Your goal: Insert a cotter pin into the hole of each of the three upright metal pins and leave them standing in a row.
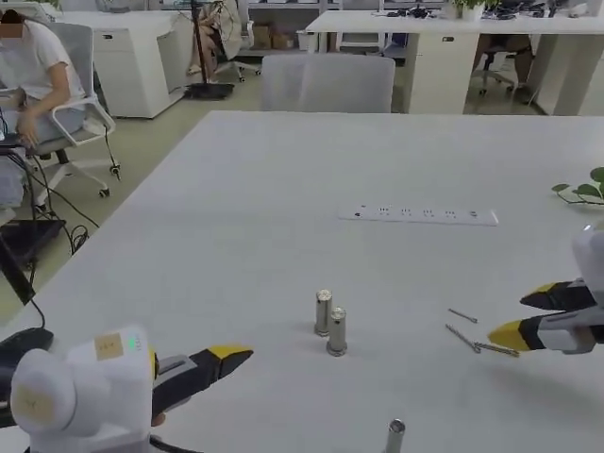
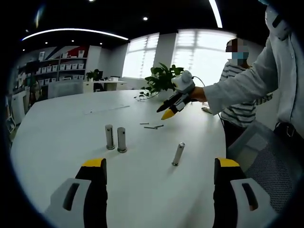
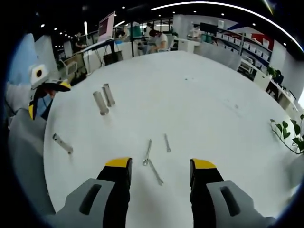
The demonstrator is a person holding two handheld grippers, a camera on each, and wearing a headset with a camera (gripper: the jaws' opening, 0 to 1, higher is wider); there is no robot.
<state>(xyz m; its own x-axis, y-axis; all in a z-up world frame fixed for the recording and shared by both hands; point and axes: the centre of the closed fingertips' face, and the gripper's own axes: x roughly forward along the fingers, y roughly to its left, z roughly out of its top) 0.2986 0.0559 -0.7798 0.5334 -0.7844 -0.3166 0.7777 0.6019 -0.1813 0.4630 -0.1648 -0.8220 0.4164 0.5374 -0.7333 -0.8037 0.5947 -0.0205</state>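
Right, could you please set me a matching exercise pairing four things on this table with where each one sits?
Things:
1. power strip
2. pair of metal pins
3. lone metal pin
4. cotter pins

Places:
A. just ahead of the open right gripper
B. close together near the middle of the table
C. lying flat, farthest back
D. apart from the others, nearest the near edge

Pairs: 1-C; 2-B; 3-D; 4-A.

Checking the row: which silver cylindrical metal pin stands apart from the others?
The silver metal pin at the head view's bottom edge; the other two pins stand close together beyond it.
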